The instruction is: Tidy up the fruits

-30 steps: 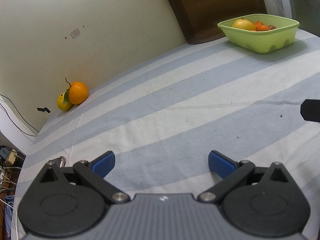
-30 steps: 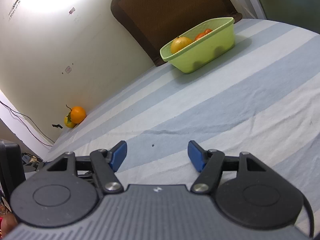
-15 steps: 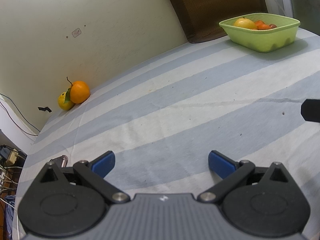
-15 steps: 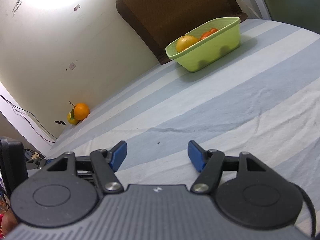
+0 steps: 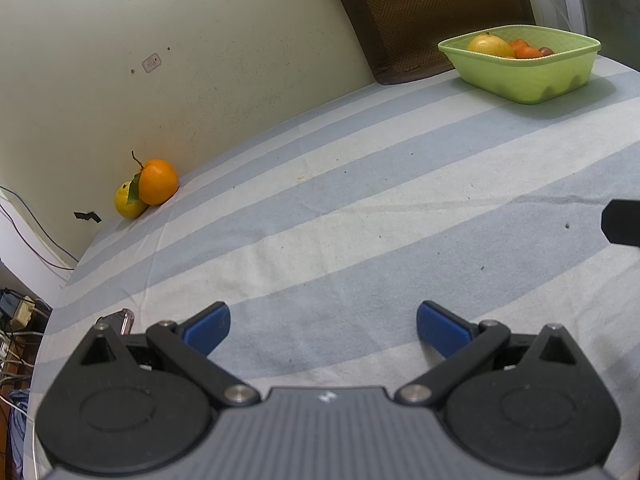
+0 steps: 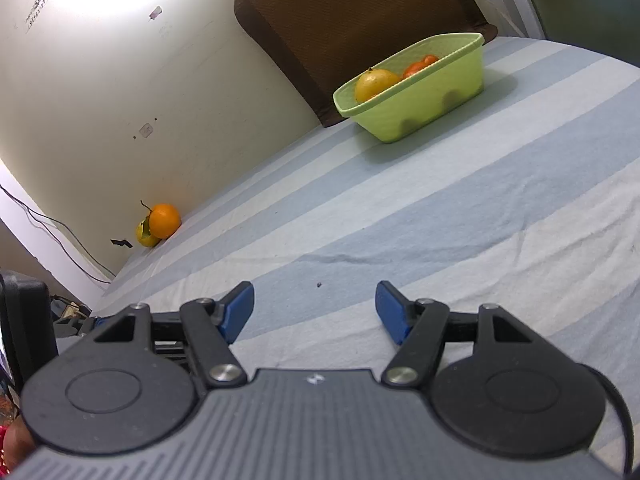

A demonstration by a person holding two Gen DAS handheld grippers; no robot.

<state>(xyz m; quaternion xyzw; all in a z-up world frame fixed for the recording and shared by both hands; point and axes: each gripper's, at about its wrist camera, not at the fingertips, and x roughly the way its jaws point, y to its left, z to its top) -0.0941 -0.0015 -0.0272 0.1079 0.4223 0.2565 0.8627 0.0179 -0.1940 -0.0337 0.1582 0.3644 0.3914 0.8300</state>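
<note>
Both your left gripper (image 5: 323, 322) and right gripper (image 6: 315, 307) hang empty, jaws apart. Farther off, the orange (image 5: 157, 181) touches a lemon (image 5: 127, 201) against the wall; nudge either and both may roll. Farthest sits the green basket (image 5: 524, 76).

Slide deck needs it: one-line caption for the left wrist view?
Open left gripper over striped cloth; orange and lemon by the wall, green basket far right.
</note>
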